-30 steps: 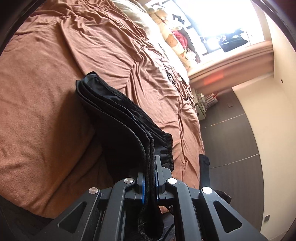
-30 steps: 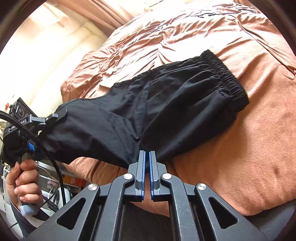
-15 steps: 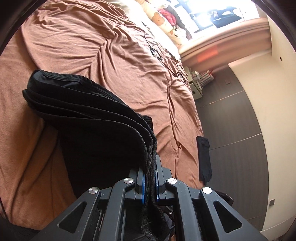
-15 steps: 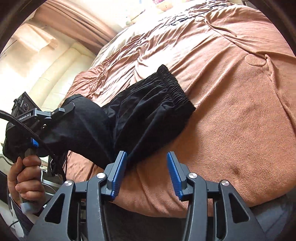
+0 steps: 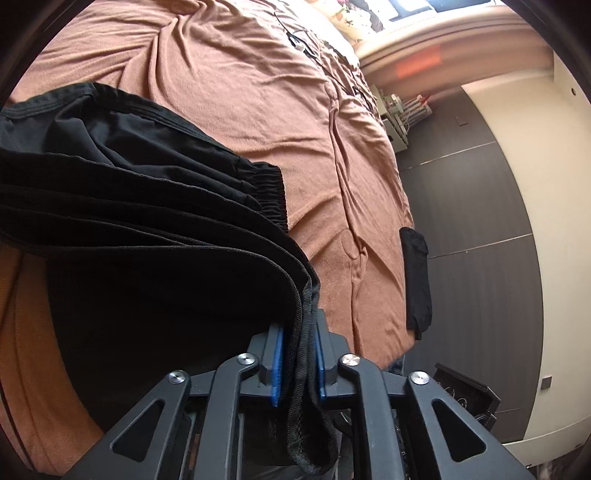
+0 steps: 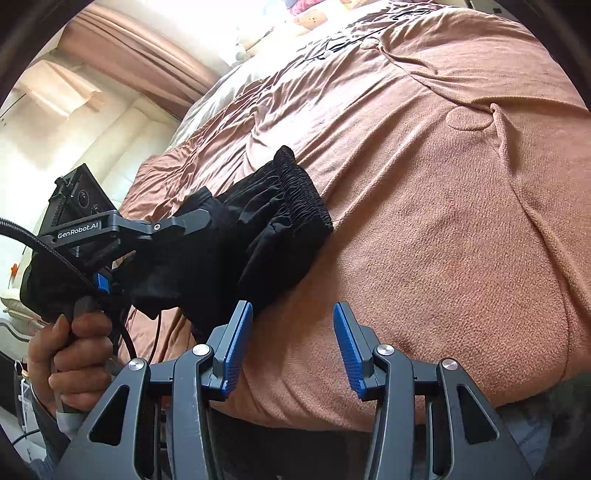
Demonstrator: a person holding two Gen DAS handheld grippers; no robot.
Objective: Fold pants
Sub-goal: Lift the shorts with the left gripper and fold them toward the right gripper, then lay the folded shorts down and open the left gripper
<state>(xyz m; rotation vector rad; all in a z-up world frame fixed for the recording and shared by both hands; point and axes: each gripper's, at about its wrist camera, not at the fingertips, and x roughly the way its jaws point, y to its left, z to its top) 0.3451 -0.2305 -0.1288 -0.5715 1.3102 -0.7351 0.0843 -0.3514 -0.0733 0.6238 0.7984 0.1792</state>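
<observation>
The black pants (image 5: 140, 229) are folded into several layers and lie on the brown bedspread (image 5: 258, 92). My left gripper (image 5: 299, 354) is shut on the stacked hem edges and holds that end up. In the right wrist view the pants (image 6: 266, 236) hang from the left gripper (image 6: 173, 221), with the elastic waistband (image 6: 303, 192) resting on the bed. My right gripper (image 6: 291, 339) is open and empty, just in front of the pants' lower edge, above the bedspread (image 6: 443, 221).
A black cloth item (image 5: 415, 280) hangs over the bed's edge at the right. Dark floor (image 5: 480, 221) and a cream wall lie beyond. Pillows (image 6: 303, 18) and curtains (image 6: 140, 48) sit at the bed's head. A person's hand (image 6: 74, 343) grips the left tool.
My right gripper let go of the pants, opened and drew back. My left gripper carried the held end over toward the waistband, so the pants are bunched into a shorter stack.
</observation>
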